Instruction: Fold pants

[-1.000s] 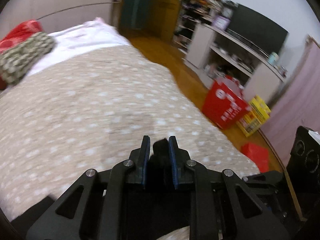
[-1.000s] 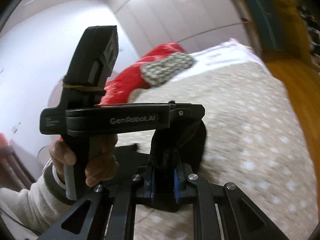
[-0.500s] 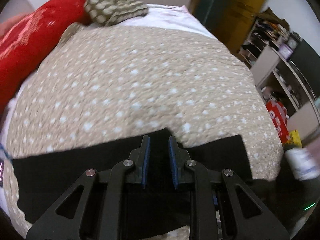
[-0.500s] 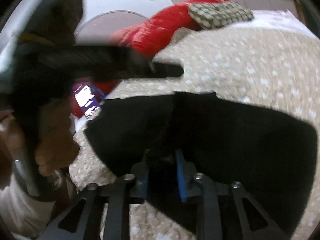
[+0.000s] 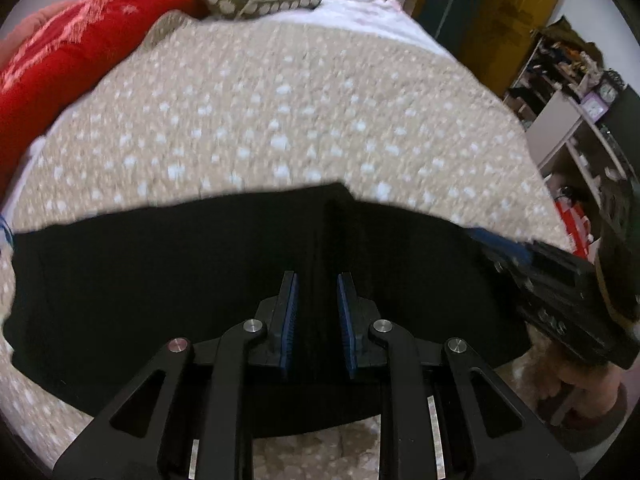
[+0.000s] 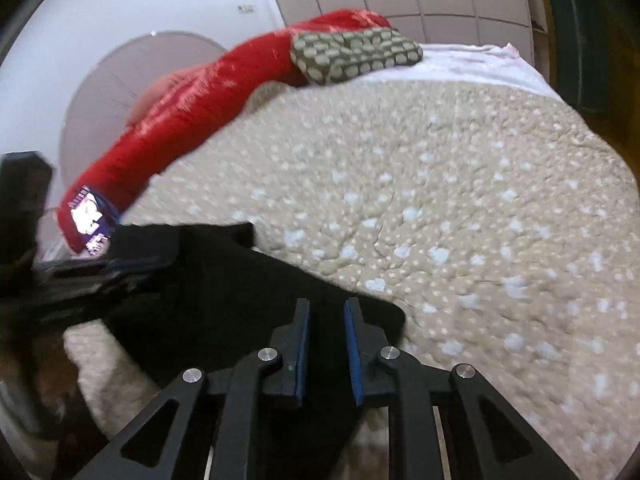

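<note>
Lying flat across near edge of bed [image 5: 304, 120], black pants [image 5: 160, 288] over spotted beige blanket. Left gripper [image 5: 318, 304] pinching raised fold of pants. Right gripper [image 6: 327, 336] fingers just been closing, narrow gap, pants fabric between; grip unclear.

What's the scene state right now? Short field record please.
garment: black pants, spread flat across the near part of the bed
surface: beige spotted bedspread
left hand-held gripper: shut on a ridge of pants fabric
right hand-held gripper: jaws have just been closing, pants fabric between them at the garment's corner
far end of bed: red quilt, patterned pillow
</note>
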`<state>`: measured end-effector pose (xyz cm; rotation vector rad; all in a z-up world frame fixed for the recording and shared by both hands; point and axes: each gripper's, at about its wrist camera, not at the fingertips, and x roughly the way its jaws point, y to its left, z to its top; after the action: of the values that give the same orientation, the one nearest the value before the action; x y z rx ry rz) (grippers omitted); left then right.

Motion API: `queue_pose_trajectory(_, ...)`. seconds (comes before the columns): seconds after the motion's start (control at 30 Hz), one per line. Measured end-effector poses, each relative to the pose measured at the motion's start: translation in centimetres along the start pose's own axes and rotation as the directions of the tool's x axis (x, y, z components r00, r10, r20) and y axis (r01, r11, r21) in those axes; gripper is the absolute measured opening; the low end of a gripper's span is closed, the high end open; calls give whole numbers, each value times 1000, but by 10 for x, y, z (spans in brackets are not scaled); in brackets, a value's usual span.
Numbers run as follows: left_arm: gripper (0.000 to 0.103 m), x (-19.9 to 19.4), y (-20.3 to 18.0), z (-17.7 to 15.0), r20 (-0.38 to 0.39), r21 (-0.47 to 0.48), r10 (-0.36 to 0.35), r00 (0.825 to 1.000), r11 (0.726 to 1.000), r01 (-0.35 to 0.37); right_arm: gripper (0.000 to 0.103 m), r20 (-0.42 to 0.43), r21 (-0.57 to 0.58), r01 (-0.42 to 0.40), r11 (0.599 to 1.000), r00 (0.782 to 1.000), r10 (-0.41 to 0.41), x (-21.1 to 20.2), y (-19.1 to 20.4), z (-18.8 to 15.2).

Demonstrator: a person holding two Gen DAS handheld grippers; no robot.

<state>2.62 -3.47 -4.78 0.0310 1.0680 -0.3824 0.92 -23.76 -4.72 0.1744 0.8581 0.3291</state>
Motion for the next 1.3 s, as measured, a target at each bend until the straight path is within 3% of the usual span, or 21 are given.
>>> queue_pose_trajectory(0.17,20,0,0,-7,21,-5,7,1000,1000,-7,16,-3,-30,23,999,1000,-23,-6,7,3)
queue_pose_trajectory(0.37,23,-1,3,-11,29,-27,-2,1000,1000,2,16,27,-57,-75,996,997,77,-54,28,-19)
queue_pose_trajectory(0.5,24,-1,3,-13,44,-35,-9,999,999,10,16,-70,-94,-73,993,995,67,-46,37,-55)
queue_pose_trajectory(0.57,24,-3,4,-15,49,-39,-15,999,999,17,17,-78,-77,-81,994,994,75,-41,37,-64)
queue_pose_trajectory(0.67,24,-7,8,-16,40,-61,-31,999,998,33,16,-68,-24,-109,994,992,108,-49,34,-57)
queue_pose_trajectory(0.87,24,-24,11,-27,57,-79,-19,998,997,24,16,-1,-87,-93,992,996,93,-57,52,-27)
queue_pose_trajectory(0.97,24,-27,13,-33,54,-84,-27,998,996,31,16,9,-103,-107,989,994,109,-37,66,-9)
queue_pose_trajectory(1.17,24,-23,15,-37,50,-98,-28,998,995,33,17,-84,-125,-78,989,994,68,27,88,4)
queue_pose_trajectory(1.3,24,-22,16,-37,47,-106,-37,998,994,42,17,-79,-129,-60,990,996,50,35,90,11)
